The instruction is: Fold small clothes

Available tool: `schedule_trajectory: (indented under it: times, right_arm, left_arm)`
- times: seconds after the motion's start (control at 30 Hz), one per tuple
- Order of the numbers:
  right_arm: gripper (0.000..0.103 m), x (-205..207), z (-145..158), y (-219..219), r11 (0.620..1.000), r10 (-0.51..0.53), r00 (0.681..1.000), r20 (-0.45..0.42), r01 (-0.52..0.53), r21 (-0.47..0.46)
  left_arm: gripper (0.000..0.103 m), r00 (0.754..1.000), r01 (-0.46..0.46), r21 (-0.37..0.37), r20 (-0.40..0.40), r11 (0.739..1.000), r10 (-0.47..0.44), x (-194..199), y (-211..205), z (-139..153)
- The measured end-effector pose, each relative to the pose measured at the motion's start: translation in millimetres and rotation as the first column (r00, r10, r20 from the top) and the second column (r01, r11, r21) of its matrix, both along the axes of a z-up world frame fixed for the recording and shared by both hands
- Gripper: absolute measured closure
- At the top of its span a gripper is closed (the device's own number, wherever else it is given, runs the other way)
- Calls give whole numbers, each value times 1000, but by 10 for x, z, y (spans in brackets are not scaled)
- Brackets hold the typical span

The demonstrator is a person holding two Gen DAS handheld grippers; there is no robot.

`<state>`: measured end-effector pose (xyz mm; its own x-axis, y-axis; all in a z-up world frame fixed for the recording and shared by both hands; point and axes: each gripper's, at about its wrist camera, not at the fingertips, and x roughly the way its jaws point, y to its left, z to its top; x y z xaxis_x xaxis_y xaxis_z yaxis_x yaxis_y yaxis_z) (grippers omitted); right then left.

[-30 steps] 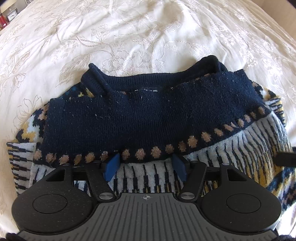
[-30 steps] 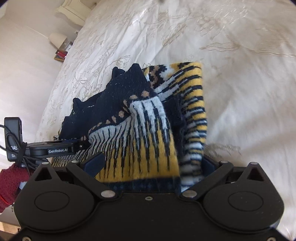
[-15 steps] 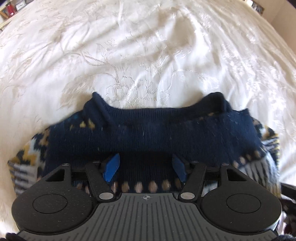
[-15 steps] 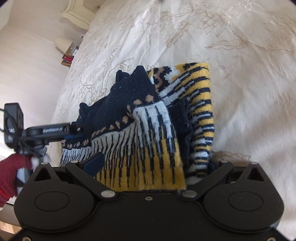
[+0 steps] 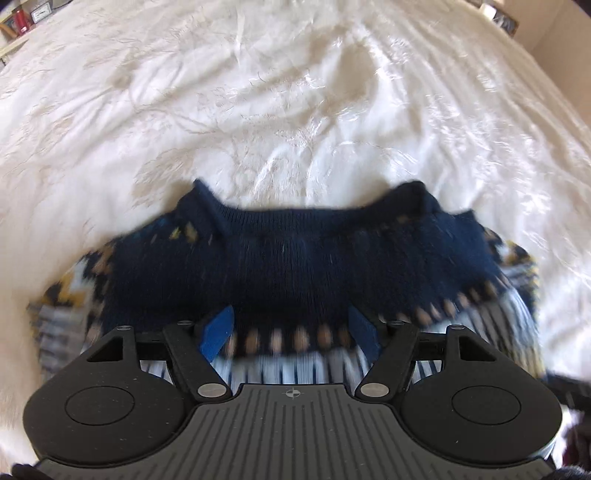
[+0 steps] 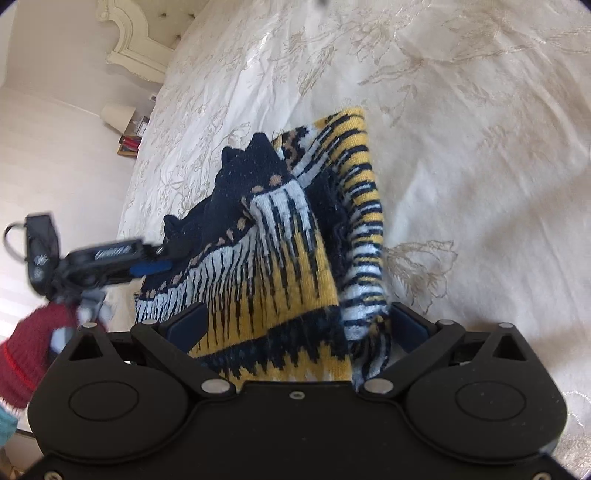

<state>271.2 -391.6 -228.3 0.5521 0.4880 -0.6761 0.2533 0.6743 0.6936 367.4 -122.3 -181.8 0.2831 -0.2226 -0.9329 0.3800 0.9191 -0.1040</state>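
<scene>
A navy knit sweater (image 5: 295, 266) with tan dots and white, yellow and black stripes lies folded on the white bedspread (image 5: 295, 92). My left gripper (image 5: 291, 330) hovers over its near edge, and its jaws are opening. The blue pads (image 5: 218, 328) stand apart and do not press the cloth under them. In the right wrist view the sweater (image 6: 280, 240) is bunched, and its striped end rises into my right gripper (image 6: 295, 325), which is shut on that thick fold. My left gripper (image 6: 159, 264) shows at the sweater's left side, held by a hand in a red knitted sleeve (image 6: 29, 350).
The embroidered bedspread (image 6: 480, 147) stretches wide around the sweater. A cream headboard (image 6: 129, 48) and a bedside lamp (image 6: 118, 116) stand beyond the bed at the upper left. Small items sit on a shelf (image 5: 22, 22) past the bed's far corner.
My left gripper has lifted off the sweater, which now looks smaller, and its pads stand a little wider. My right gripper has rolled and shifted with the sweater end still in it.
</scene>
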Motion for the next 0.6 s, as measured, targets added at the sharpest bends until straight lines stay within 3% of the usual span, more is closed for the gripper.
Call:
schedule_trajectory:
  times: [0.2, 0.27, 0.37, 0.6]
  right_arm:
    - [37, 105, -13, -7, 999, -1, 1000, -27, 0, -48]
    - [59, 135, -2, -2, 997, 1, 999, -47, -5, -75]
    - [68, 164, 97, 64, 991, 17, 998, -67, -25, -128]
    - [72, 263, 601, 374, 961, 64, 995, -77, -82, -263]
  left_arm:
    - [36, 999, -37, -8, -28, 999, 37, -554, 385, 144]
    - [36, 997, -57, 0, -45, 998, 57, -723, 551, 157]
    - [36, 992, -105, 3, -75, 994, 105, -906, 793, 164]
    - [36, 985, -151, -15, -88, 988, 150, -1116, 1279, 198]
